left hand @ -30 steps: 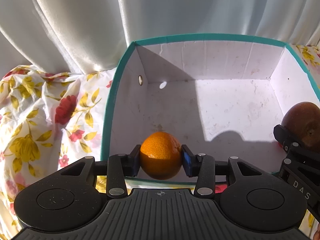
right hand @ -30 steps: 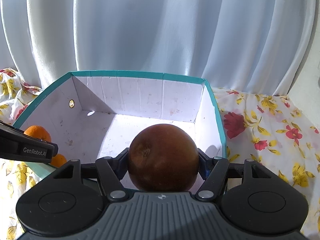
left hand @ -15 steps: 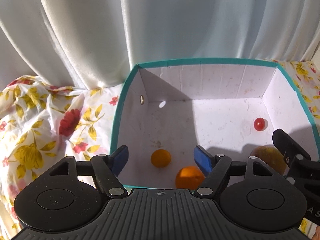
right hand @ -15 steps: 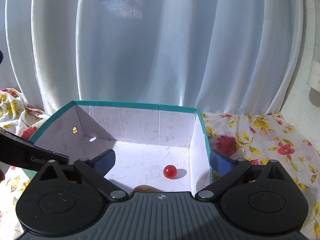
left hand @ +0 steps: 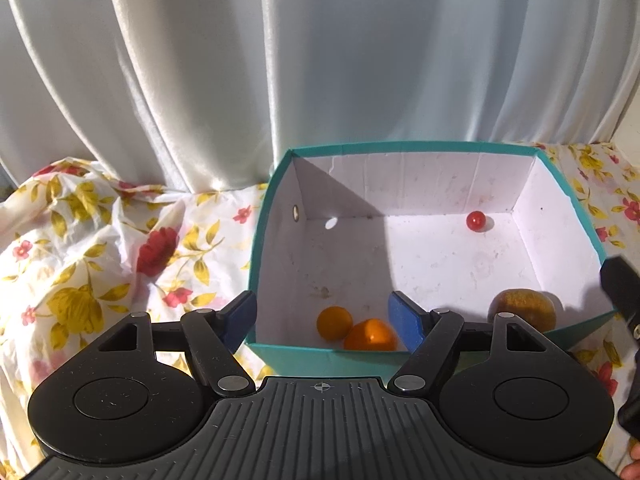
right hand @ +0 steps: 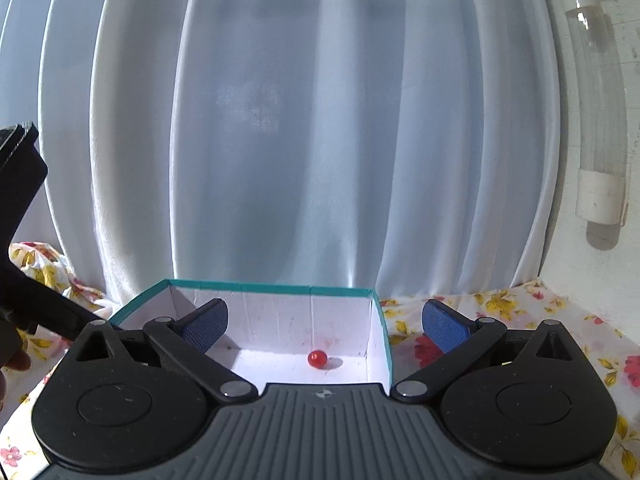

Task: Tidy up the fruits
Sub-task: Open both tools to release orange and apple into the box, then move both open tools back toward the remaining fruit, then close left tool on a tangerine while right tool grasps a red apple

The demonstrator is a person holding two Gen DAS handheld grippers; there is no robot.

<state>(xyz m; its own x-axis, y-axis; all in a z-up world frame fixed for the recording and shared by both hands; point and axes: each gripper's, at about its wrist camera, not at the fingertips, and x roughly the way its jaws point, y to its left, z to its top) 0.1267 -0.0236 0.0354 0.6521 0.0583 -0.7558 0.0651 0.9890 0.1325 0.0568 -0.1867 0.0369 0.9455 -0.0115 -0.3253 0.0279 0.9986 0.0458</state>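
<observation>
A teal-rimmed white box [left hand: 272, 208] stands on the flowered cloth. In it lie a small orange [left hand: 334, 322], a larger orange [left hand: 370, 335], a brown round fruit [left hand: 522, 309] at the near right and a small red fruit [left hand: 475, 221] at the far right. My left gripper [left hand: 325, 316] is open and empty, raised over the box's near wall above the oranges. My right gripper [right hand: 324, 325] is open and empty, held high above the box [right hand: 380, 312]. The red fruit [right hand: 317, 358] shows below it; the other fruits are hidden there.
A white curtain [left hand: 320, 60] hangs right behind the box. The flowered cloth [left hand: 100, 248] lies crumpled to the left. A clear bottle [right hand: 596, 120] hangs on the wall at the right. The right gripper's body [left hand: 622, 292] shows at the right edge of the left wrist view.
Both grippers opened and let go: the orange and the brown fruit dropped into the box. Both grippers have since risen and drawn back from it.
</observation>
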